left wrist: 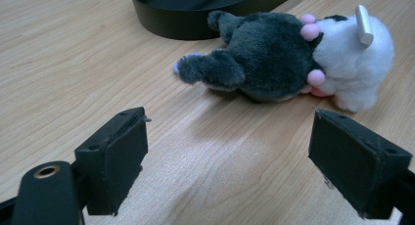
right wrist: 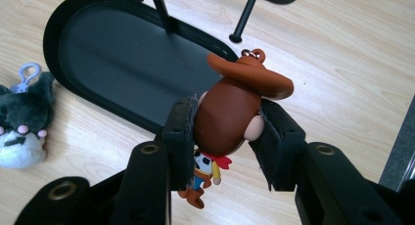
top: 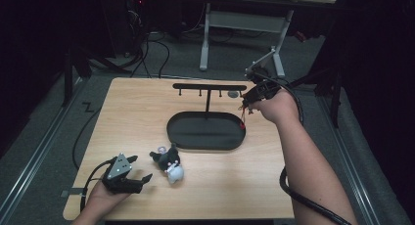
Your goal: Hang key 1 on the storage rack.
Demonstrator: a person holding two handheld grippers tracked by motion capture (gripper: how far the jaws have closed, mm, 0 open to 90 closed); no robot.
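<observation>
The right tool (right wrist: 225, 132) is clamped on the head of a small cowboy figure keychain (right wrist: 230, 112), its body dangling below the pads and its metal ring (right wrist: 250, 53) at the top of the brown hat; in the high view this tool (top: 249, 103) is held above the far right part of the worktop (top: 132, 112), close to the right end of the black hanger stand's crossbar (top: 209, 86). The work in hand appears to be hanging the figure on one of the crossbar's pegs. Principal risk: the grip is on a smooth, rounded head, so a tilt or a nudge against the bar could let the figure rotate or squeeze out and drop into the oval black tray (top: 205, 132) or onto the worktop. Secondary risk: the ring is small and lies against the hat, so it may miss the peg or catch on it only partly; pushing the bar could also rock the stand. The left tool (top: 128, 178) rests near the front left corner, its jaws standing wide apart with nothing between them. Just ahead of it lies a dark grey and white plush keychain (left wrist: 288, 58), close to the tray's near rim. It lies well clear of the right tool's route to the bar. The upright post (top: 208, 101) stands at mid-tray and obstructs nothing.
</observation>
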